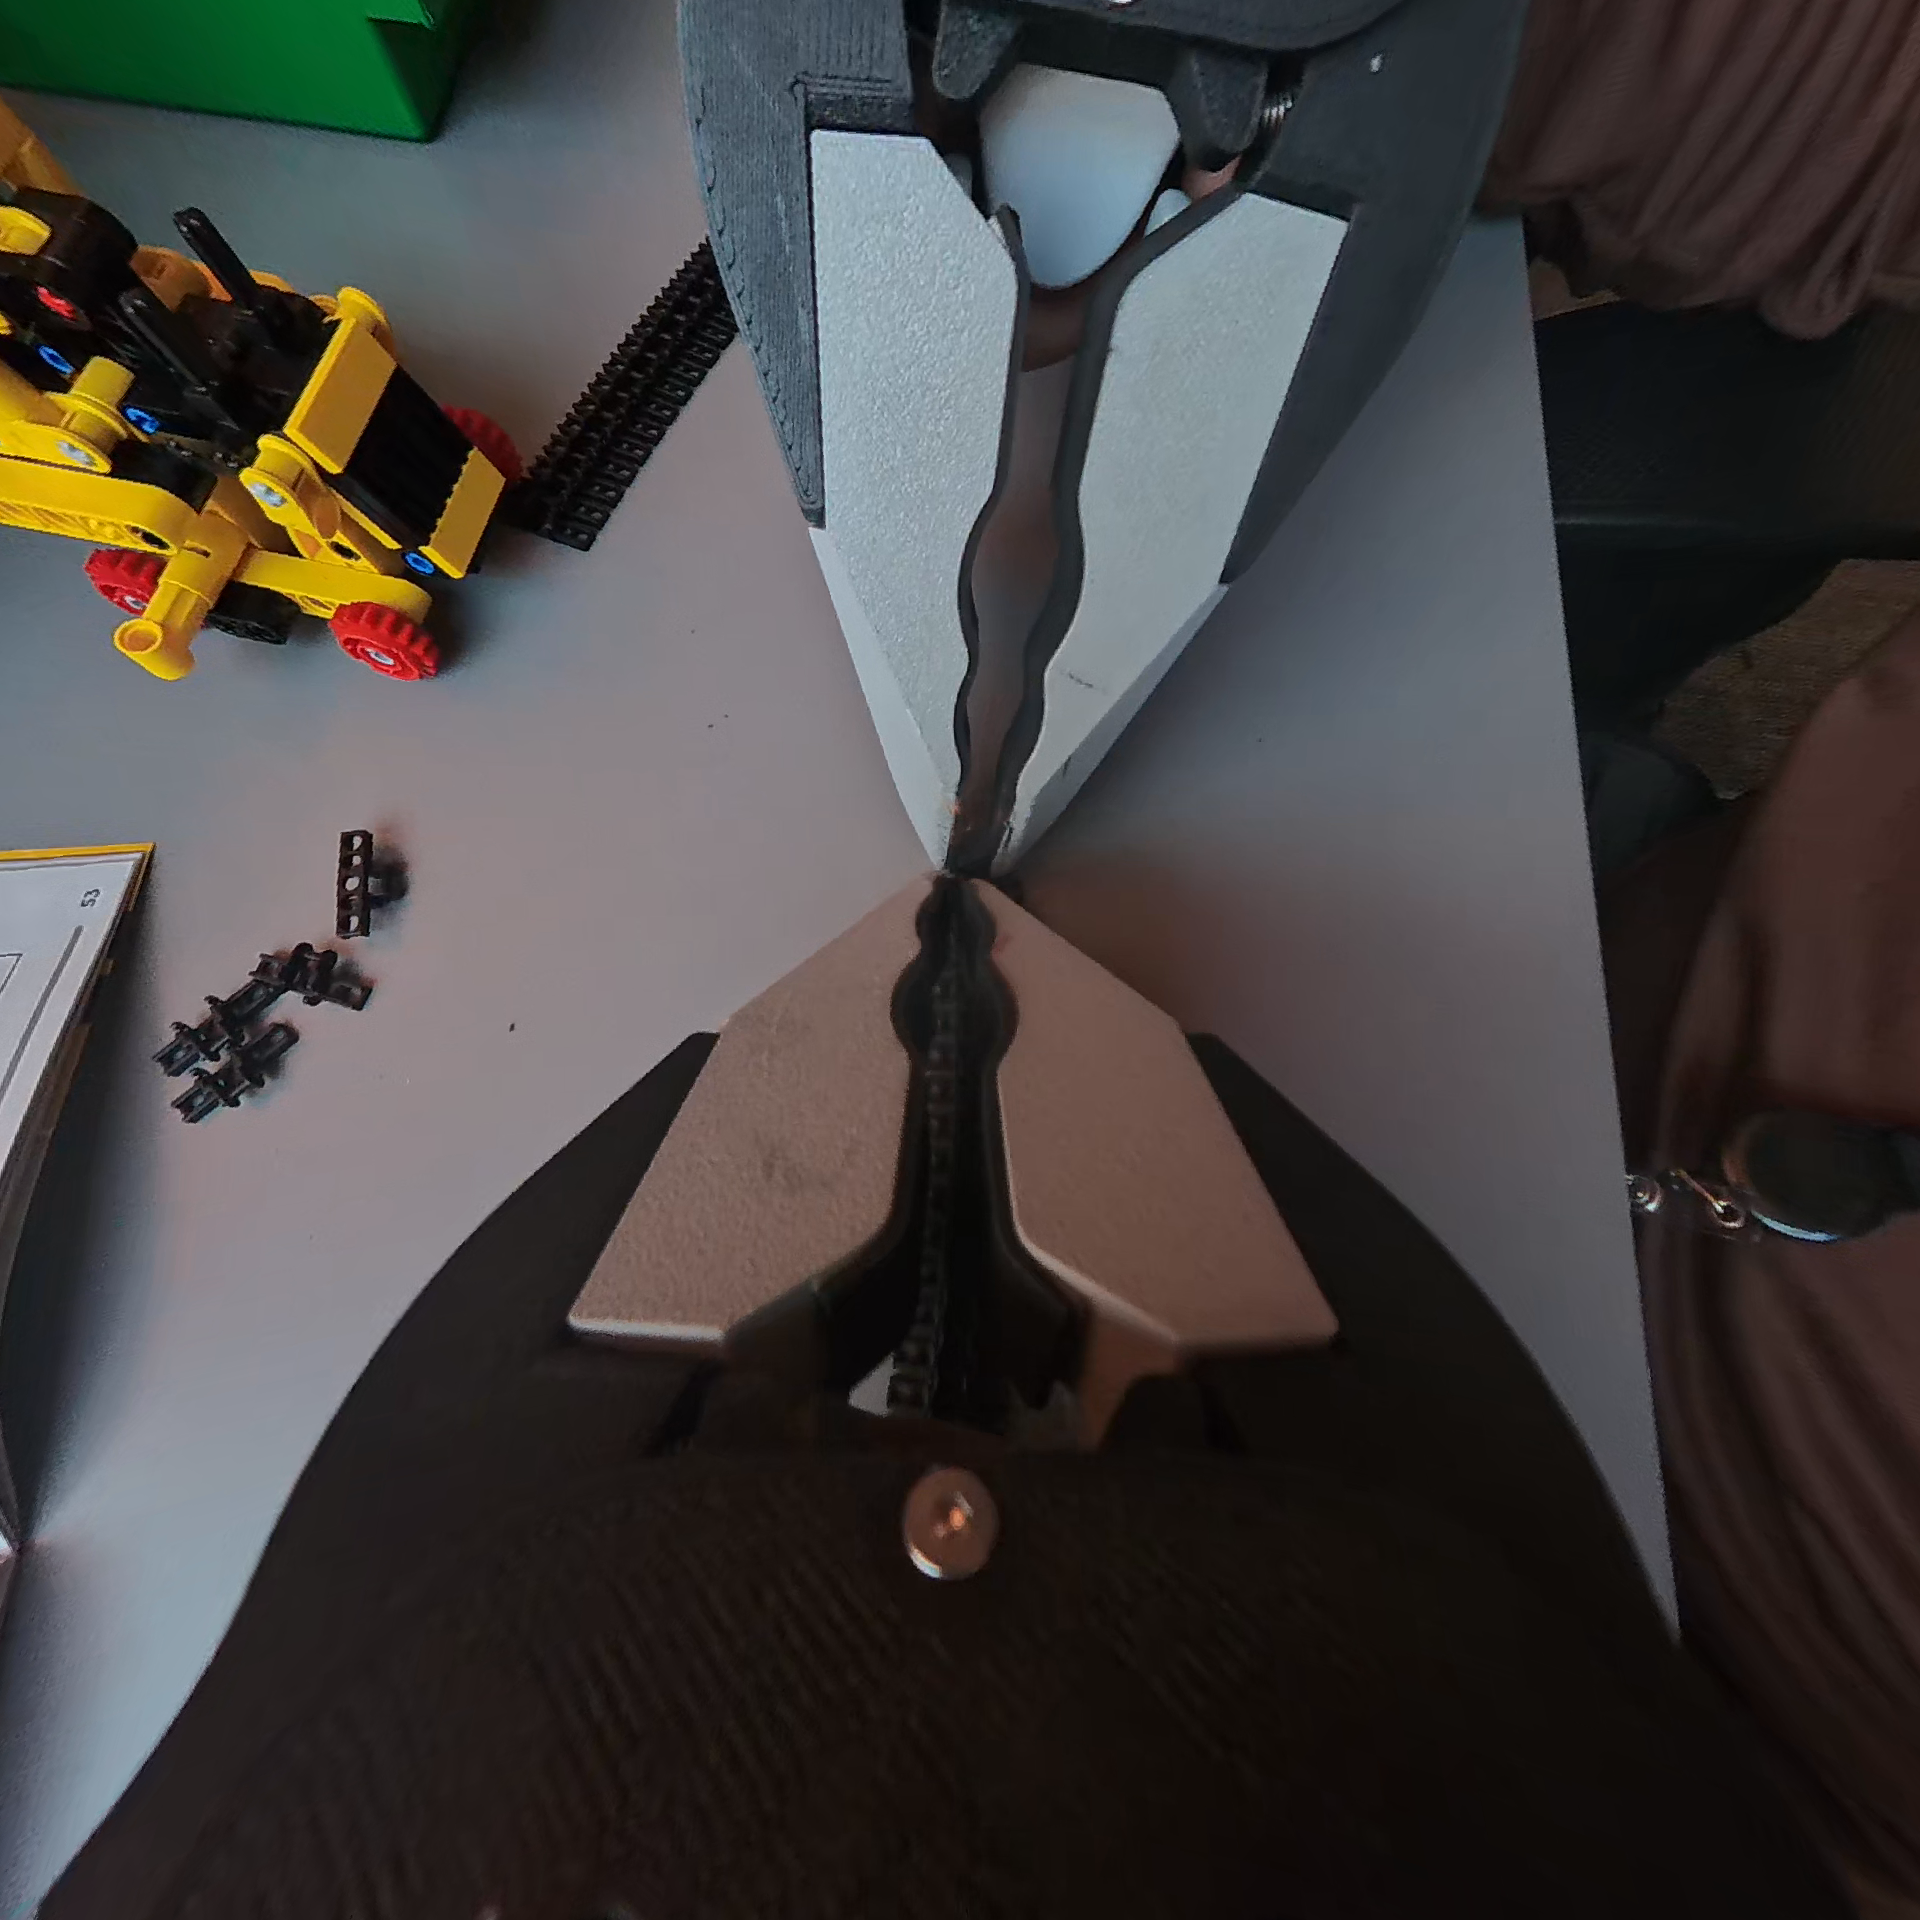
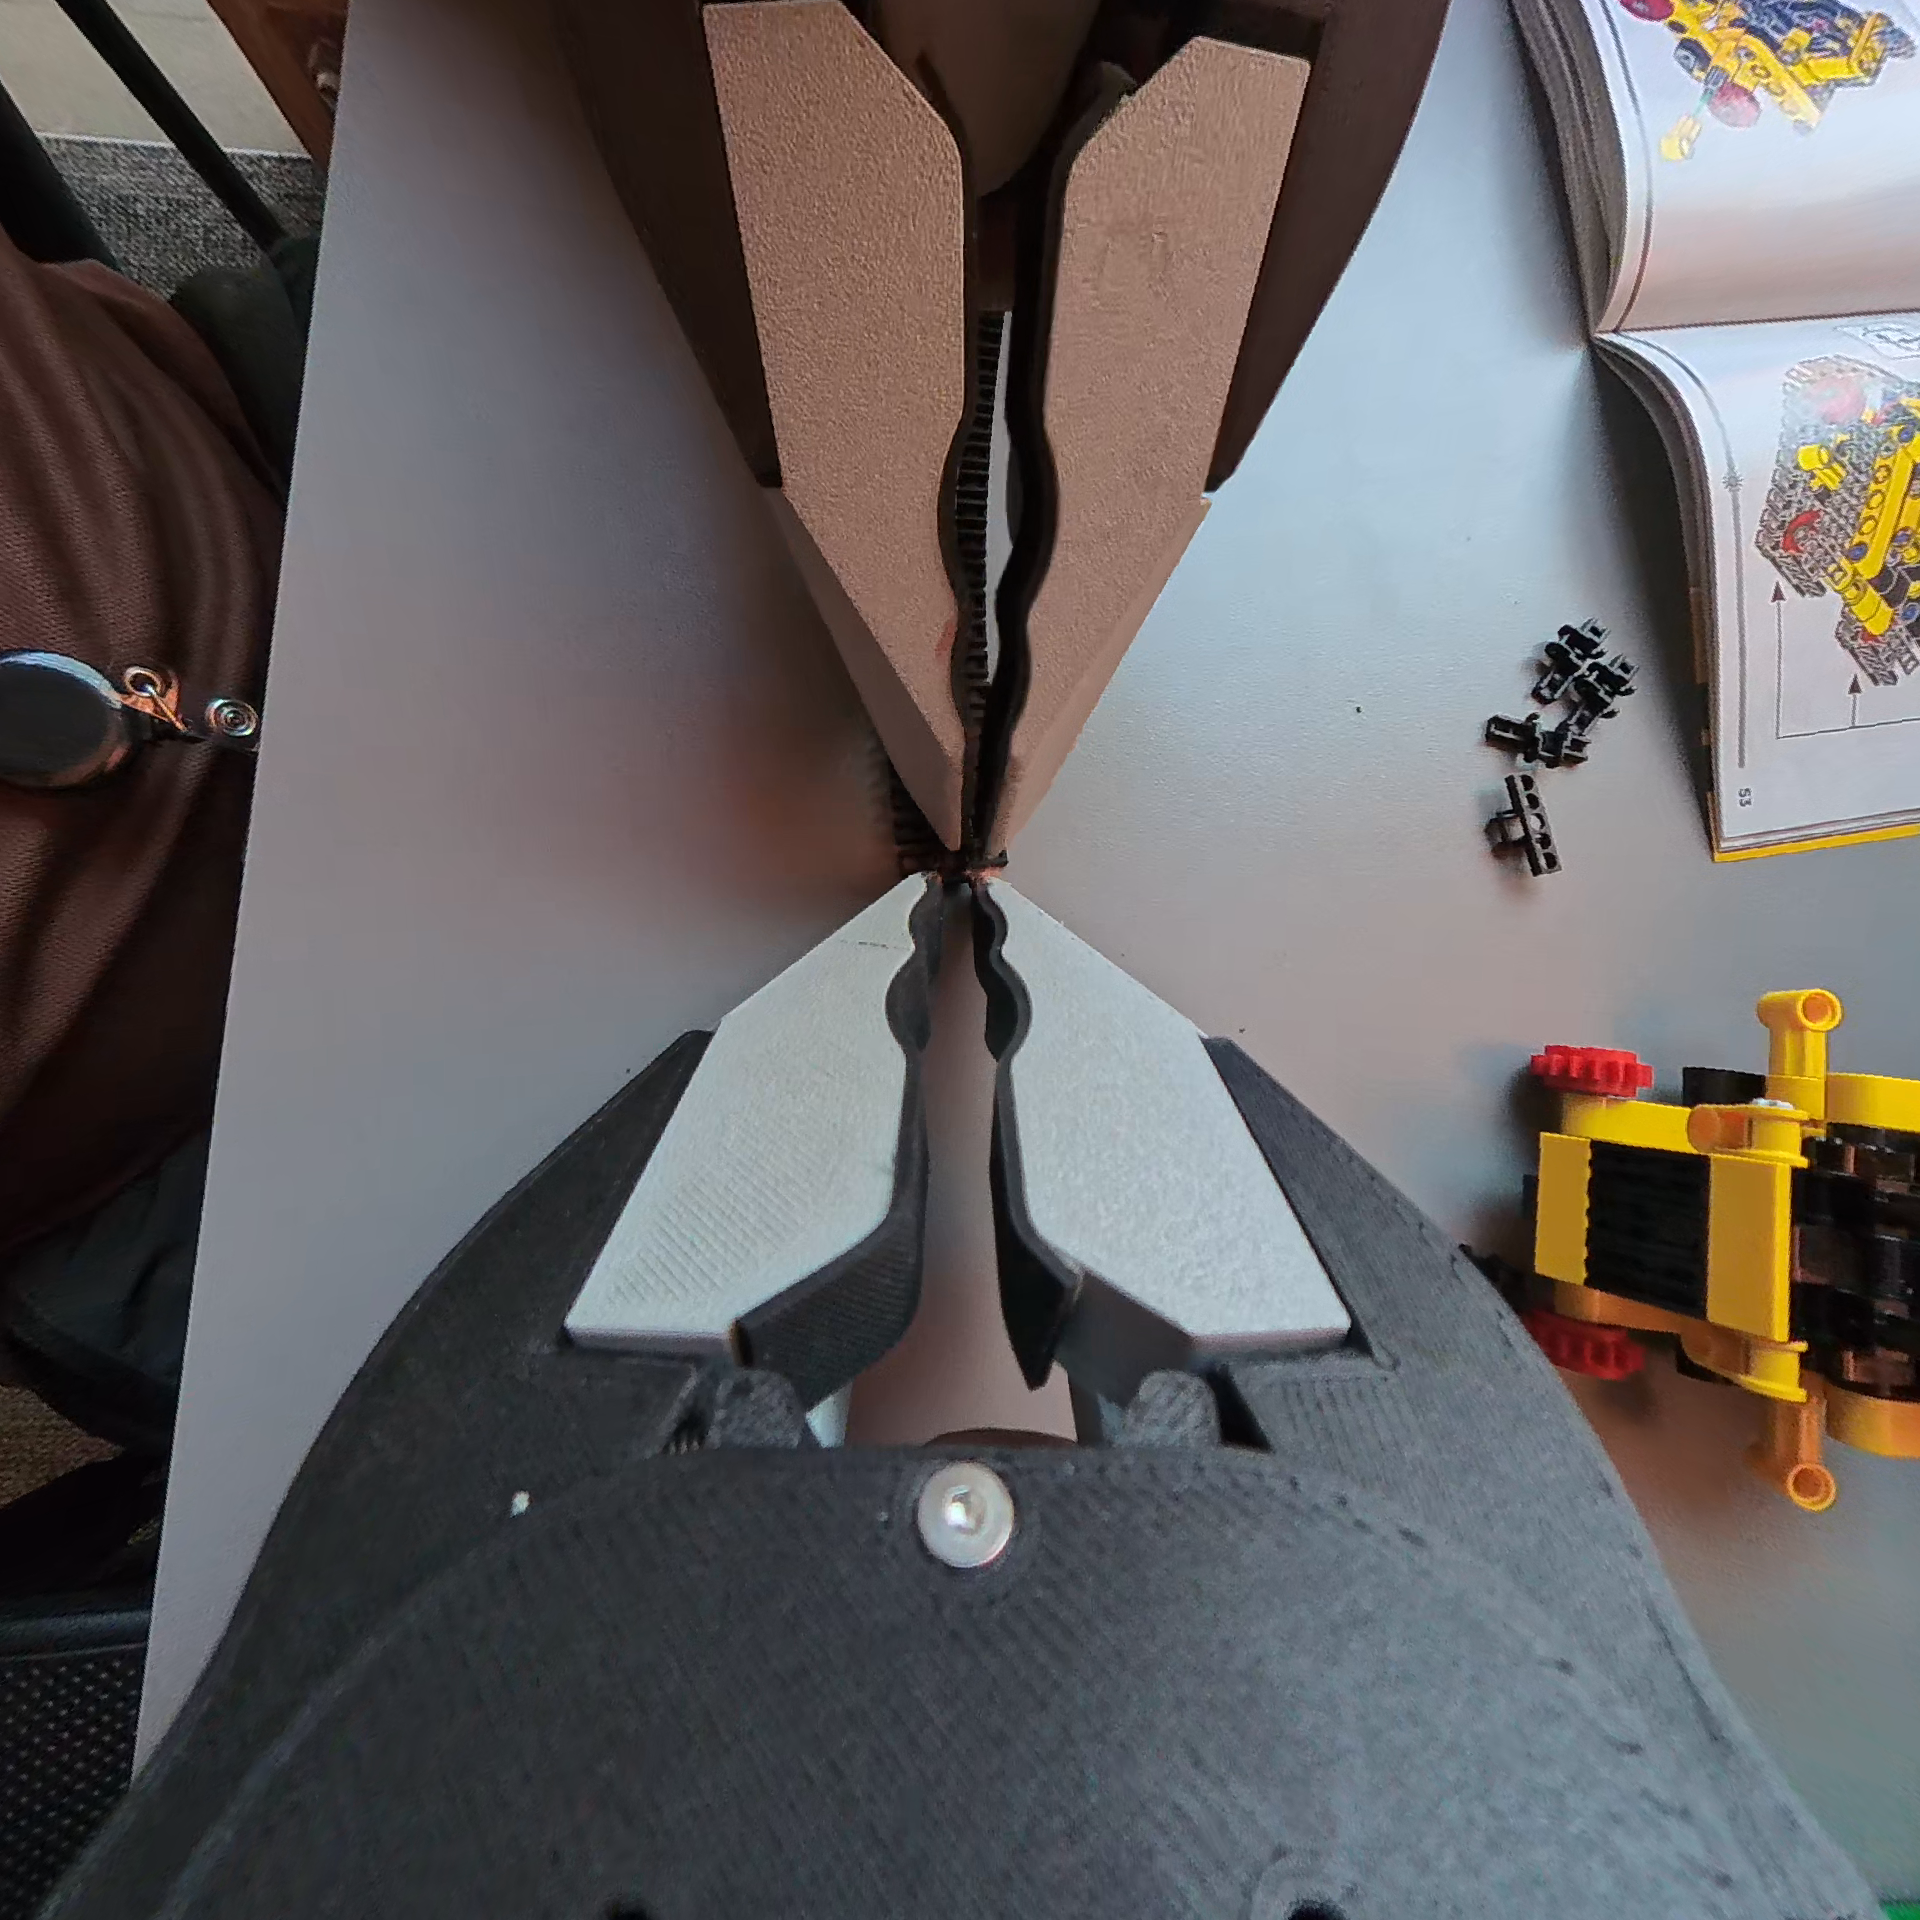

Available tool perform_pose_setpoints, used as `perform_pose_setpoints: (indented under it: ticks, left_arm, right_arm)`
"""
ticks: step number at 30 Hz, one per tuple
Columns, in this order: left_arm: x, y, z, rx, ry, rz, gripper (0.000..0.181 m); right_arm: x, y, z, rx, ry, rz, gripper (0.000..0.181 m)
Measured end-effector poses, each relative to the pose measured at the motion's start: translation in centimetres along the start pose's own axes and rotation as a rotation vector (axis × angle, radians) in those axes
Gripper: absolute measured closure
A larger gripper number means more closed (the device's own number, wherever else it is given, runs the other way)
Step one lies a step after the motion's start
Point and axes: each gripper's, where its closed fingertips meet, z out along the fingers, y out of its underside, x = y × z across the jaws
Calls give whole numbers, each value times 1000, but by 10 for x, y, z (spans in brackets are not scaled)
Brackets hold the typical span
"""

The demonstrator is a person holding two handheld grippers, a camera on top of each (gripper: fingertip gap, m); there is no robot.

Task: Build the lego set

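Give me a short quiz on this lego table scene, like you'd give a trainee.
1. True or false: the yellow-and-black lego vehicle with red wheels stands on the grey table.
2. What is clamped between the tan fingers of the left gripper? A) black toothed track chain B) red wheel C) nothing
3. Short answer: what open paper item lies beside the small loose black track links?
Key: 1 true; 2 A; 3 the instruction booklet.
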Motion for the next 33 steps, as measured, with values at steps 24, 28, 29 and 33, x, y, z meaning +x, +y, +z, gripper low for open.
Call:
perform_pose_setpoints:
  ticks: [24,28,29,33]
  left_arm:
    - [0,5,0,-162,-67,160,181]
    - [0,5,1,-222,-83,202,181]
    - [0,5,1,-236,-82,209,181]
    - [0,5,1,-259,-83,219,181]
  right_arm:
    - [-1,0,0,-11,7,-13,179]
    - [-1,0,0,-14,9,-15,179]
    - [-1,0,0,-15,9,-16,179]
    - [-1,0,0,-3,3,-17,179]
